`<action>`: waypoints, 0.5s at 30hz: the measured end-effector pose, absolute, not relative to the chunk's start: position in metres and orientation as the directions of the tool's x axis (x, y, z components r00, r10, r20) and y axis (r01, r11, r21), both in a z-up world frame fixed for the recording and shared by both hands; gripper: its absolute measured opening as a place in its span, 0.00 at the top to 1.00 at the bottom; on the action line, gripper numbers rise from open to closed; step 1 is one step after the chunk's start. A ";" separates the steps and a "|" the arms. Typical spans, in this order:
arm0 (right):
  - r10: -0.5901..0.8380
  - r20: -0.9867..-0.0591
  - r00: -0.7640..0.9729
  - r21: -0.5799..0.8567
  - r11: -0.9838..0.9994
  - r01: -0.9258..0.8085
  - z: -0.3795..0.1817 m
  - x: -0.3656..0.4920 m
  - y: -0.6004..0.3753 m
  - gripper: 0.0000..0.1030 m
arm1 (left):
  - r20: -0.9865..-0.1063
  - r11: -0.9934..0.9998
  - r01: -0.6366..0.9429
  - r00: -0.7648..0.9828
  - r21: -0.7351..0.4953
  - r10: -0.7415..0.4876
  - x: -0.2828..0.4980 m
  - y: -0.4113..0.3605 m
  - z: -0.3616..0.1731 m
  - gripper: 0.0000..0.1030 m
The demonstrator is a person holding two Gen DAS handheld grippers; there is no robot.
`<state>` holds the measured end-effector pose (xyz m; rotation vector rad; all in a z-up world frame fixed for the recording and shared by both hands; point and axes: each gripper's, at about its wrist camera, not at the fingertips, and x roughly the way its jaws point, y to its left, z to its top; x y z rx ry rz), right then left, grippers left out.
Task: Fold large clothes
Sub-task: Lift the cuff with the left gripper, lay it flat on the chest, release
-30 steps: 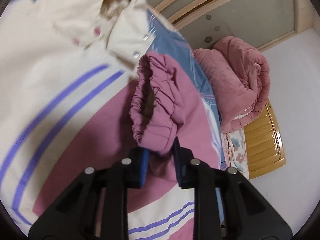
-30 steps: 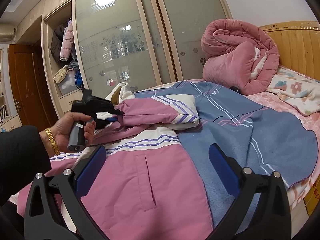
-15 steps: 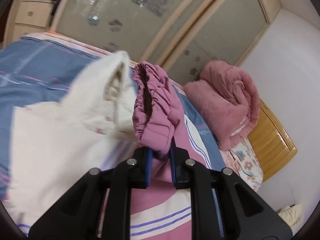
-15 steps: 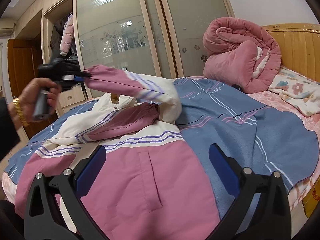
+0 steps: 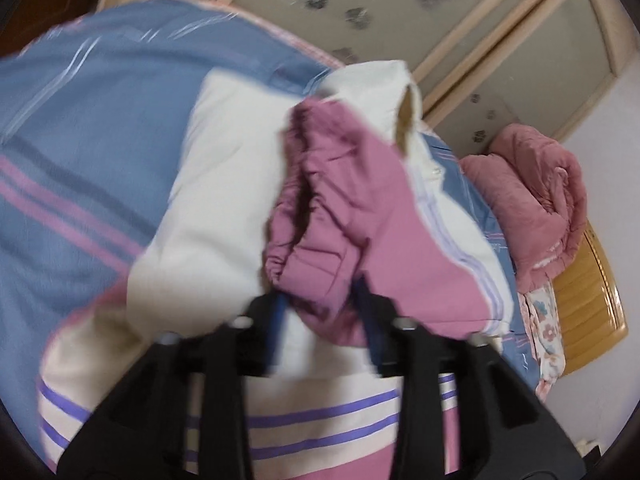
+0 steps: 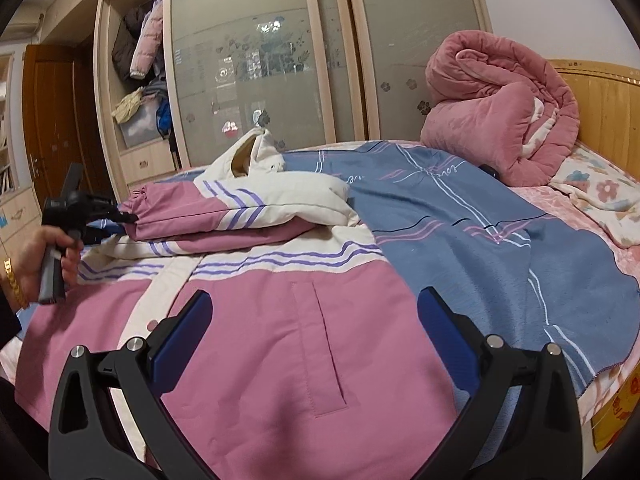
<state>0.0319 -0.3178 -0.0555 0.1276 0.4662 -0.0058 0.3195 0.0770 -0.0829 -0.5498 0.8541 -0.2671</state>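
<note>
Two grippers | left gripper (image 5: 320, 300) clamped on pink cuff (image 5: 316, 248), sleeve (image 6: 240, 208) laid across jacket (image 6: 280, 340) on bed (image 6: 460, 232) | right gripper (image 6: 314, 332) jaws wide apart, above jacket front

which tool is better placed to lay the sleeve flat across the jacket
Left. The left tool is shut on the sleeve cuff, held over the jacket. The right tool is open, empty, near the hem.
</note>
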 end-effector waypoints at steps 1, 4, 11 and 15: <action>0.023 -0.453 0.891 0.115 0.993 0.033 -0.056 0.033 -0.317 0.01 | -0.635 0.814 -0.017 0.636 -0.581 -0.440 0.317 0.081 -0.090 0.41; 0.027 -0.465 0.885 0.109 0.994 0.026 -0.058 0.034 -0.316 0.01 | -0.603 0.783 -0.013 0.646 -0.622 -0.469 0.307 0.089 -0.091 0.28; 0.043 -0.468 0.883 0.099 0.995 0.004 -0.059 0.030 -0.313 0.01 | -0.612 0.926 -0.075 0.770 -0.370 -0.182 0.218 0.103 -0.039 0.02; 0.053 -0.454 0.890 0.081 0.997 -0.019 -0.057 0.023 -0.306 0.01 | -0.563 0.993 -0.097 0.825 -0.070 0.041 0.125 0.073 -0.016 0.02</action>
